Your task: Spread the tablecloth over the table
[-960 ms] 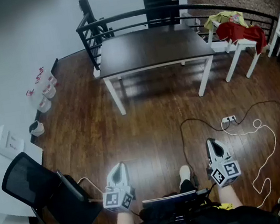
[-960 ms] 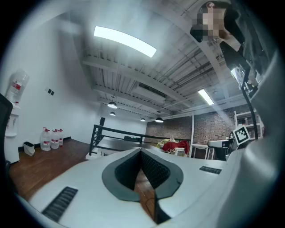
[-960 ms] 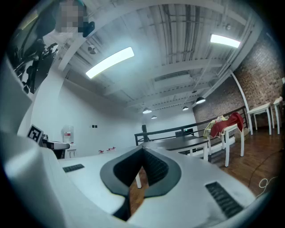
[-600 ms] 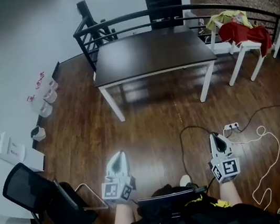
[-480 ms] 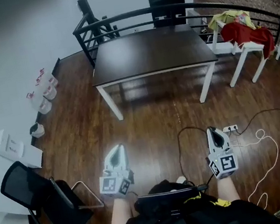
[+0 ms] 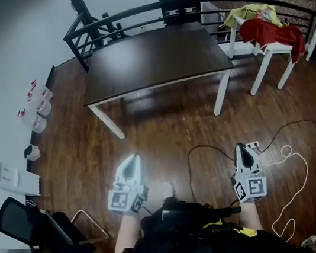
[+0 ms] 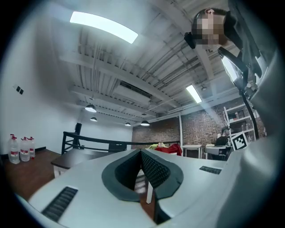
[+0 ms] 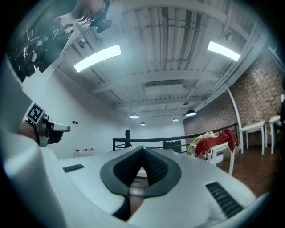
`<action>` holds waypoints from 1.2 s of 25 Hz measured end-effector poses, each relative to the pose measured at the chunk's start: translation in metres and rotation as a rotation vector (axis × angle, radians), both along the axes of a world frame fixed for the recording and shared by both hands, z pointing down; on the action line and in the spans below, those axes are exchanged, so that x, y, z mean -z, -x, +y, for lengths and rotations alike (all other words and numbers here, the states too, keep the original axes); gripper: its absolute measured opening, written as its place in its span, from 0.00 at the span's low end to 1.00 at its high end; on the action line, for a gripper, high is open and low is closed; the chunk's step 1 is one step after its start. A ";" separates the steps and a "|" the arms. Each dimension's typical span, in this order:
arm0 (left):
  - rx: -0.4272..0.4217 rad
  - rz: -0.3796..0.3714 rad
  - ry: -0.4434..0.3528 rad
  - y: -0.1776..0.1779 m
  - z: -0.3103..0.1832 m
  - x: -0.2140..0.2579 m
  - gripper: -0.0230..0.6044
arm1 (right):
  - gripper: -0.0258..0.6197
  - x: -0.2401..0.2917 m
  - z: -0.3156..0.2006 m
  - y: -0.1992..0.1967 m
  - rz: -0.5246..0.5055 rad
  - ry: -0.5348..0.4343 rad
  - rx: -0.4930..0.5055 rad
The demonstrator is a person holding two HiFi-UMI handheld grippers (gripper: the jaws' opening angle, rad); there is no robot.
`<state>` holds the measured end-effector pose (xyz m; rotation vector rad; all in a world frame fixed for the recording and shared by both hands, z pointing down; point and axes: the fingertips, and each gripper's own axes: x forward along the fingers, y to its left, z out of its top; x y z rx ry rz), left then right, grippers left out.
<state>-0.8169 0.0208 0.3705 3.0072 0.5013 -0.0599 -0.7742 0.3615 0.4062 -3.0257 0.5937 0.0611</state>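
My left tongs [image 6: 131, 159] and right tongs [image 6: 241, 148] are both closed on nothing, held level above the wooden floor [image 6: 165, 133]. The dark bench [image 6: 152, 57] ahead is uncovered. A red cloth [image 6: 271, 29] lies heaped on the white side table [image 6: 260, 73] beside it. Jugs [image 6: 38, 110] line the wall, but I can't tell what they contain.

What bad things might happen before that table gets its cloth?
Tripping: a black cable and a white cable loop over the floor between the person and the table. Wrong grab: the left gripper and right gripper are shut and empty, and the red cloth lies heaped against a yellow cloth, so both might come along.
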 end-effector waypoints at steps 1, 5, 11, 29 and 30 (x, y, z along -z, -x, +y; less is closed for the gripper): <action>-0.018 -0.003 0.002 -0.014 0.007 -0.001 0.02 | 0.05 -0.005 0.009 -0.008 -0.016 -0.005 -0.022; -0.098 -0.036 0.029 -0.074 0.029 -0.017 0.02 | 0.05 -0.013 0.039 -0.032 -0.055 -0.003 -0.131; -0.230 -0.005 0.086 -0.204 0.055 -0.025 0.02 | 0.05 0.017 0.078 -0.096 0.003 -0.011 -0.350; -0.589 -0.015 0.092 -0.463 0.182 -0.025 0.02 | 0.05 0.023 0.169 -0.251 -0.065 0.020 -0.708; -0.599 -0.027 0.087 -0.471 0.195 -0.028 0.02 | 0.05 0.016 0.183 -0.261 -0.082 0.013 -0.728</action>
